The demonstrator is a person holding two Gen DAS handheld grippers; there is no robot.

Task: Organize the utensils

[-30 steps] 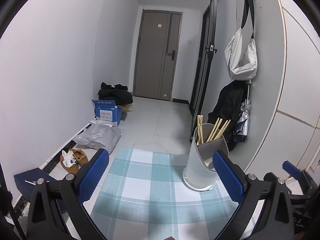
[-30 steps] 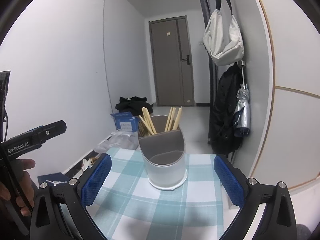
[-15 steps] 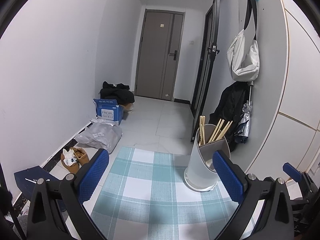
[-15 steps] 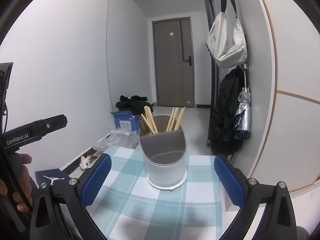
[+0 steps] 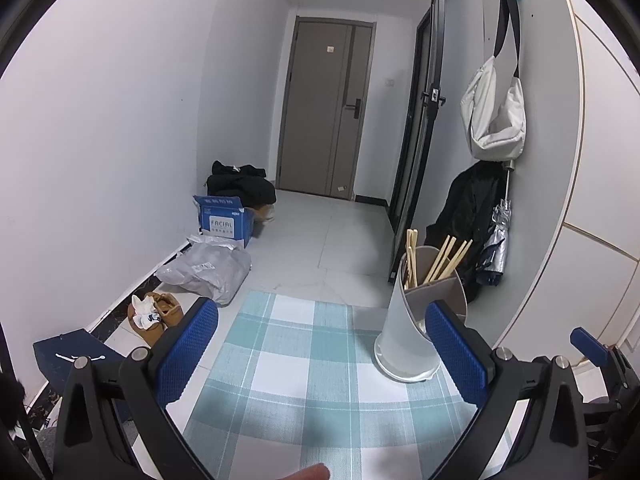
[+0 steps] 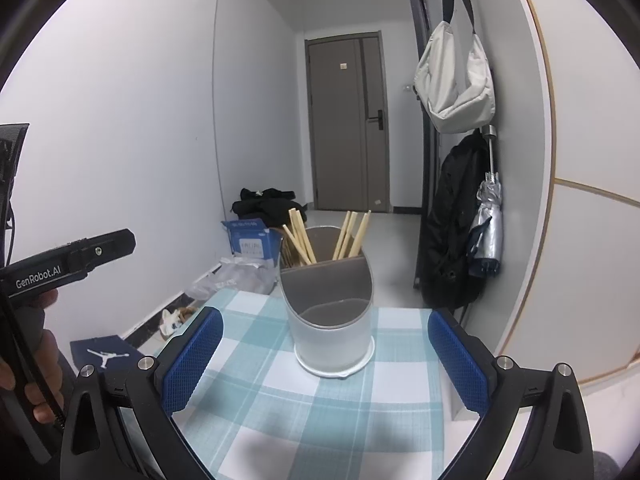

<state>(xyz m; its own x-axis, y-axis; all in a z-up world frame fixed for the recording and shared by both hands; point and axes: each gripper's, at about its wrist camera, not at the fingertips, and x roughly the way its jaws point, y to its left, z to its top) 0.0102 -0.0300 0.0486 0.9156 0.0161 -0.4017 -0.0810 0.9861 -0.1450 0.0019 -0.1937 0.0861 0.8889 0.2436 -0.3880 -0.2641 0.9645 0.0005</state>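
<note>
At the far left of the right wrist view, a person's hand point(image 6: 38, 364) was seen wrapped around the black handle of the left gripper's body, which was marked with white lettering. Low on the floor along the left wall, a dark shoe box point(image 6: 105, 355), a tan shoe point(image 5: 157, 314), a crumpled grey plastic bag point(image 5: 208, 270) and a blue carton point(image 5: 225, 221) were lined up from near to far, with a heap of black clothing point(image 5: 240, 186) behind the carton. The left gripper point(image 5: 320, 350) was held released, its blue pads spread wide with nothing between them, above a teal and white checked tablecloth point(image 5: 304, 360). The right gripper point(image 6: 323, 354) was likewise held released and empty over the same cloth. A white utensil holder point(image 6: 333, 312) stood upright on the cloth, centred between the right gripper's pads and a little beyond them; in the left wrist view it was seen at the right, partly behind the right-hand pad. Wooden chopsticks point(image 6: 325, 236) were stood leaning in its far compartments, while its near compartment was seen without anything sticking out. A closed grey door point(image 6: 347, 124) was seen at the far end of the room. On the right wall, a pale shoulder bag point(image 6: 454, 80) was hung, with a black jacket point(image 6: 454, 232) and a folded silver umbrella point(image 6: 487, 224) below it.
</note>
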